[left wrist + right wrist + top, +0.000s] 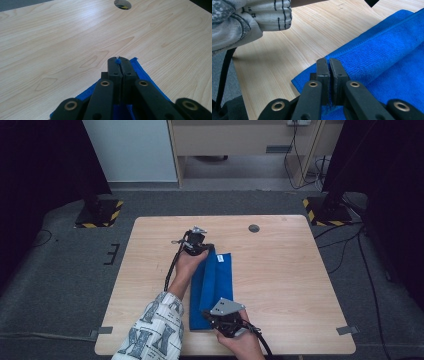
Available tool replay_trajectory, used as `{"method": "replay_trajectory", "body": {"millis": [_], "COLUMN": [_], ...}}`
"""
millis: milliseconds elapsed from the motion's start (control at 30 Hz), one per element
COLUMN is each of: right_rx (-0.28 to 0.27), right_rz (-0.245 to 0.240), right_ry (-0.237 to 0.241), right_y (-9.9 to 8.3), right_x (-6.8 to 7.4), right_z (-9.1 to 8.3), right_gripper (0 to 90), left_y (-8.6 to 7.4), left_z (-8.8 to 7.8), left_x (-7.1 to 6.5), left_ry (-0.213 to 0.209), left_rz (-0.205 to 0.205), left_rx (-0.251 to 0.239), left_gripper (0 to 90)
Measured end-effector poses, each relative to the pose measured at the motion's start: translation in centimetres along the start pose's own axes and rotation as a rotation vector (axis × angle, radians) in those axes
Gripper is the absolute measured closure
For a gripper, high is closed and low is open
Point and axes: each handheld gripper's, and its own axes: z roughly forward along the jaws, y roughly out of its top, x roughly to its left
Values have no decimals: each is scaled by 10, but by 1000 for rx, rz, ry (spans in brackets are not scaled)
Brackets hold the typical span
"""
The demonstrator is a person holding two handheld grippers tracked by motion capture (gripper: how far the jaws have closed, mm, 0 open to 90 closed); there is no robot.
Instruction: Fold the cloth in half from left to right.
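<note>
A blue towel (215, 285) lies folded lengthwise on the wooden table (280, 270), running from the middle toward the near edge. My left gripper (206, 248) sits at the towel's far left corner, and in the left gripper view its jaws are shut on that corner (119, 61), with a bit of blue pinched at the tips and the blue towel (146, 77) below. My right gripper (212, 320) is at the towel's near end. In the right gripper view the right gripper (329, 62) is shut on the edge of the blue towel (384, 52).
A round cable hole (254, 228) sits in the table's far side, also seen as the hole (122, 3) ahead of the left gripper. A patterned sleeve (155, 330) crosses the near left of the table. Grey carpet and stand bases surround the table.
</note>
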Motion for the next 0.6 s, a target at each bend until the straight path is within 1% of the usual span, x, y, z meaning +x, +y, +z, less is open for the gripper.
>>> {"method": "replay_trajectory", "body": {"millis": [100,200,433,600], "right_rx": [2,3,5,8], "right_rz": [4,14,24,27], "right_ry": [-4,-10,-16,-21], "right_y": [-3,-6,-9,-10], "right_x": [-2,-4,-8,-8], "right_z": [-1,-1,-4,-4], "right_gripper": [872,872,871,872], "left_y": [-1,-2,1,-1], "left_z": [5,8,10,14], "left_x": [0,1,-4,-5], "left_ry": [1,-4,8,-3], "left_rz": [-1,-13,-12,-17], "left_rx": [14,8,-6,-4], "left_gripper": [886,886,886,886]}}
